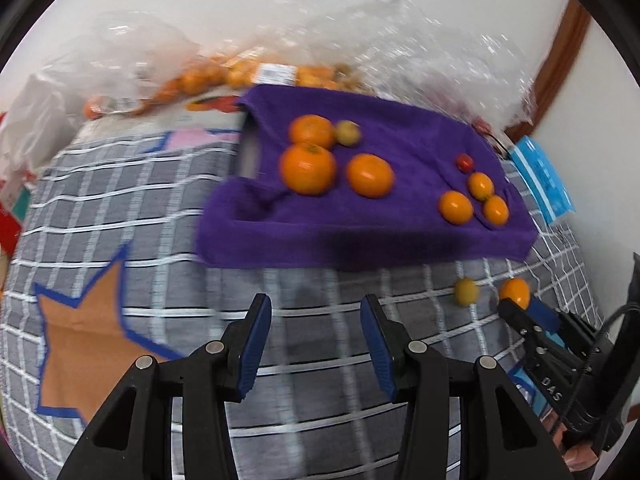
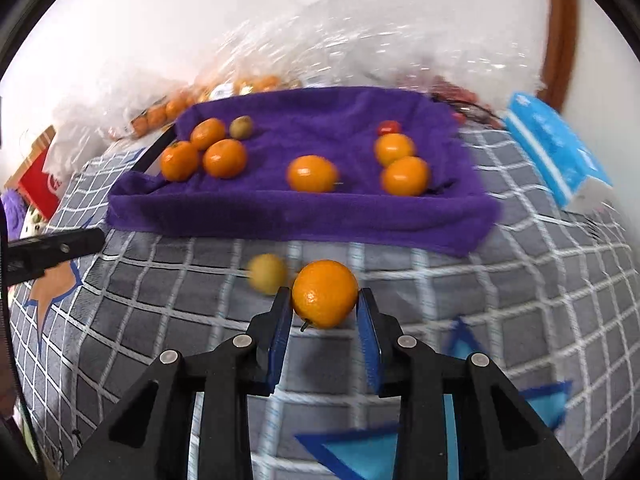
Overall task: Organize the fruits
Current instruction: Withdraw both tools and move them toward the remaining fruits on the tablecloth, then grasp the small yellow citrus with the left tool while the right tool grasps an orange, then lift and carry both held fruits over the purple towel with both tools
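Checked bedcover (image 2: pixel 160 312): purple towel (image 2: pixel 320 212) w/ oranges; right jaws clamp orange (image 2: pixel 325 294), left apart.

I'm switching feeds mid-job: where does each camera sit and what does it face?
Left wrist: on the left gripper, angled down at checked cloth and purple towel; its empty fingers and the right gripper show.
Right wrist: on the right gripper, fingers around an orange; the left gripper's tip shows.
Shared: towel, orange, yellow fruit.

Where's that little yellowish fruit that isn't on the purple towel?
The yellow fruit lies on the checked cloth just in front of the towel, immediately left of the orange between the right gripper fingers.
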`<control>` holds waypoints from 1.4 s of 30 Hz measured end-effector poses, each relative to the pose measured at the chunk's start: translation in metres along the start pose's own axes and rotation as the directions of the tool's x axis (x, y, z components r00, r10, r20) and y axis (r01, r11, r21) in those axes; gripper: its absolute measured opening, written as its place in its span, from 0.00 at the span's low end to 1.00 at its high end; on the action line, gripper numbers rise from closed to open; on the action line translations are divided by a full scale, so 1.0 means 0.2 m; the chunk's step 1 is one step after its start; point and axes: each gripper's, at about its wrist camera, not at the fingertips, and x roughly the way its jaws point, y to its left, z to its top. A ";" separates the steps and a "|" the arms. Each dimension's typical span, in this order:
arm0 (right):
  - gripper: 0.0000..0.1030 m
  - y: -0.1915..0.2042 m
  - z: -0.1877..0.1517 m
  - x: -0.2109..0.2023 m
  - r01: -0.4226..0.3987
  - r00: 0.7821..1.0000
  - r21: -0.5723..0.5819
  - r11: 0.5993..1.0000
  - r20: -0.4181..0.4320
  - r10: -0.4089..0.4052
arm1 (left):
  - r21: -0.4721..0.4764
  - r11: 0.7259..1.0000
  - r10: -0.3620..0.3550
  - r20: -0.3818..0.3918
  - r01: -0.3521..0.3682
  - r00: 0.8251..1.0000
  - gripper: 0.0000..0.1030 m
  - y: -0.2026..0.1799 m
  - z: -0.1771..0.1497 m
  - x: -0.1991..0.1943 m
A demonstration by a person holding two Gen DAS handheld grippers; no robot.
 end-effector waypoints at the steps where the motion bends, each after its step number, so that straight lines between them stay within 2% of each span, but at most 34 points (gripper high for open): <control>1: 0.32 -0.05 -0.01 -0.02 0.016 1.000 0.011 1.000 0.004 -0.016 | 0.009 1.000 -0.011 -0.006 0.011 1.000 0.43 -0.03 0.00 0.02; 8: 0.32 -0.25 -0.05 -0.13 0.073 0.997 0.063 0.995 0.024 -0.074 | 0.087 0.992 -0.090 -0.053 0.095 0.995 0.43 -0.30 0.01 0.13; 14: 0.32 -0.36 -0.07 -0.17 0.092 0.995 0.087 0.992 0.030 -0.095 | 0.119 0.983 -0.129 -0.087 0.139 0.988 0.43 -0.45 0.01 0.21; 20: 0.32 -0.41 -0.09 -0.19 0.096 0.995 0.109 0.989 0.023 -0.099 | 0.150 0.981 -0.104 -0.119 0.122 0.987 0.42 -0.56 0.01 0.30; 21: 0.32 -0.41 -0.09 -0.18 0.098 0.995 0.110 0.989 0.019 -0.101 | 0.154 0.982 -0.099 -0.098 0.113 0.990 0.40 -0.56 0.01 0.29; 23: 0.32 -0.41 -0.10 -0.18 0.098 0.995 0.109 0.989 0.014 -0.100 | 0.167 0.981 -0.084 -0.091 0.098 0.992 0.25 -0.58 0.01 0.30; 29: 0.32 -0.37 -0.10 -0.17 0.081 0.997 0.101 0.992 0.007 -0.082 | 0.163 0.980 -0.095 -0.116 0.113 0.989 0.24 -0.54 0.00 0.27; 33: 0.32 -0.30 -0.09 -0.18 0.053 0.998 0.091 0.994 0.011 -0.054 | 0.152 0.984 -0.075 -0.118 0.093 0.990 0.24 -0.48 -0.05 0.20; 42: 0.32 -0.12 0.02 -0.26 0.031 0.999 0.049 0.998 0.031 -0.033 | 0.068 0.994 -0.079 -0.078 0.084 0.994 0.24 -0.25 -0.09 -0.02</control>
